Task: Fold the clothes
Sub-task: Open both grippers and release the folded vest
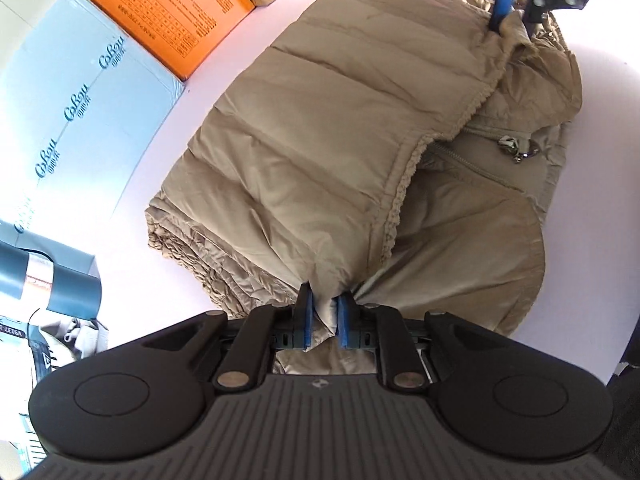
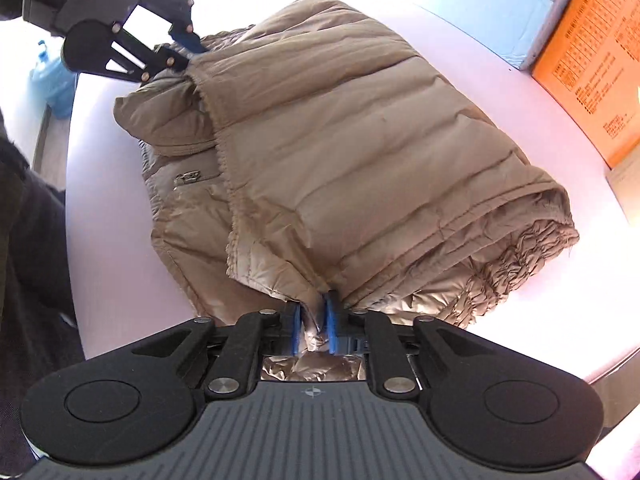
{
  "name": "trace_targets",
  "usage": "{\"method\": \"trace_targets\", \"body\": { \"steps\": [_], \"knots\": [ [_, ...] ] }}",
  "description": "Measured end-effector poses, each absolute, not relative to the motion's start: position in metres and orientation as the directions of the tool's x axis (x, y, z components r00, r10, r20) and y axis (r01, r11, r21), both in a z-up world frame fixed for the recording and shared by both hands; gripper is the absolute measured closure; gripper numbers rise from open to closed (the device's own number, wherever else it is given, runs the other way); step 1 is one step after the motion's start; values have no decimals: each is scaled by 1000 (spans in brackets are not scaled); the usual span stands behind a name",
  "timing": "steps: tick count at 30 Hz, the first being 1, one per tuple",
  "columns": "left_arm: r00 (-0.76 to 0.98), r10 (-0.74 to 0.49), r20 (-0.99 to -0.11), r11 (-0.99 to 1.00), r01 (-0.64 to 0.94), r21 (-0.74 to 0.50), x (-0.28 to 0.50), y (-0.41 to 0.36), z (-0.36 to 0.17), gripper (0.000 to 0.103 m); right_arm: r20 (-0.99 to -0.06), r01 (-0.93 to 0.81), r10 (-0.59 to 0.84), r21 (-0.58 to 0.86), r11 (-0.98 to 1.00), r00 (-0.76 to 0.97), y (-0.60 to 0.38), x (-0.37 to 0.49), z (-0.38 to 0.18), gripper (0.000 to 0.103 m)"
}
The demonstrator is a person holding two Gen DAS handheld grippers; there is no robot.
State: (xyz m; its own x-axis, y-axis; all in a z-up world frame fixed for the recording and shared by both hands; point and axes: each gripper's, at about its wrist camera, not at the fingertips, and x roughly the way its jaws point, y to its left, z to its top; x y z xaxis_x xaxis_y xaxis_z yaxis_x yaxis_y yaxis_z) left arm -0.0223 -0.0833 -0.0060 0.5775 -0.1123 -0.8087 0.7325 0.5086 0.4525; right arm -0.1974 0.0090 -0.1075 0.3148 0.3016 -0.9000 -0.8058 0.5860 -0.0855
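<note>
In the left wrist view, a pale blue carton (image 1: 80,92) with repeated printed logos occupies the far left, and an orange box (image 1: 168,12) covered in small print stands just beside it. Below the carton, a grey-blue roll (image 1: 52,276) banded with tape lies at the left edge. The white bench (image 1: 168,152) carries all of these.

The tan quilted jacket (image 1: 320,140) lies at the centre of the bench, folded over on itself, with a ruffled hem bunched at its lower left. The left tongs (image 1: 325,316) are clamped narrow on a pinch of jacket fabric, which shows between the blue pads (image 1: 307,320). To the right, a zipper pull (image 1: 516,150) rests on the exposed lower layer. At the upper right, the right tongs (image 1: 516,12) grip the far corner of the jacket.

In the right wrist view, the left tongs (image 2: 182,50) appear at the upper left, pinching the opposite corner of the fold. A blue water bottle (image 2: 54,80) stands beyond the bench edge. The jacket (image 2: 360,140) fills the centre. The right tongs (image 2: 314,324) are closed narrow on gathered fabric at the near edge. The carton (image 2: 500,4) and orange box (image 2: 592,60) stand at the far right.
</note>
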Motion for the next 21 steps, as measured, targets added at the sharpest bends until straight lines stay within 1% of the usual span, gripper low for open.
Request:
{"method": "trace_targets", "body": {
  "steps": [1, 2, 3, 4, 6, 10, 12, 14, 16, 18, 21],
  "knots": [
    [583, -114, -804, 513, 728, 455, -26, -79, -5, 87, -899, -807, 302, -88, 584, 316, 8, -200, -106, 69],
    [588, -116, -800, 518, 723, 457, -29, -75, -4, 85, -897, -806, 307, -86, 585, 319, 6, -203, -105, 49],
    [594, -120, -796, 524, 719, 457, -30, -75, -4, 83, -892, -803, 316, -81, 591, 322, 3, -204, -105, 45],
    [598, -125, -792, 532, 714, 456, -30, -74, -3, 81, -888, -799, 325, -75, 596, 326, -1, -206, -104, 44],
    [606, -131, -784, 549, 703, 452, -38, -75, 2, 69, -874, -779, 354, -44, 625, 333, -8, -212, -94, 44],
    [609, -155, -778, 586, 691, 424, -38, -78, 9, 65, -797, -691, 459, 74, 719, 392, -25, -208, -77, 44],
    [613, -153, -775, 594, 684, 423, -37, -83, 9, 61, -735, -629, 508, 143, 764, 449, -34, -201, -68, 44],
    [622, -140, -770, 598, 673, 435, -35, -88, 8, 59, -670, -572, 526, 181, 800, 523, -37, -194, -59, 44],
    [627, -136, -767, 607, 665, 436, -44, -86, 13, 56, -643, -536, 491, 145, 832, 588, -30, -181, -59, 44],
    [630, -139, -764, 620, 657, 429, -44, -85, 16, 47, -626, -509, 449, 95, 855, 638, -21, -168, -62, 44],
    [635, -143, -759, 636, 646, 421, -43, -81, 22, 44, -646, -498, 409, 51, 866, 645, -9, -149, -77, 44]
  ]
}}
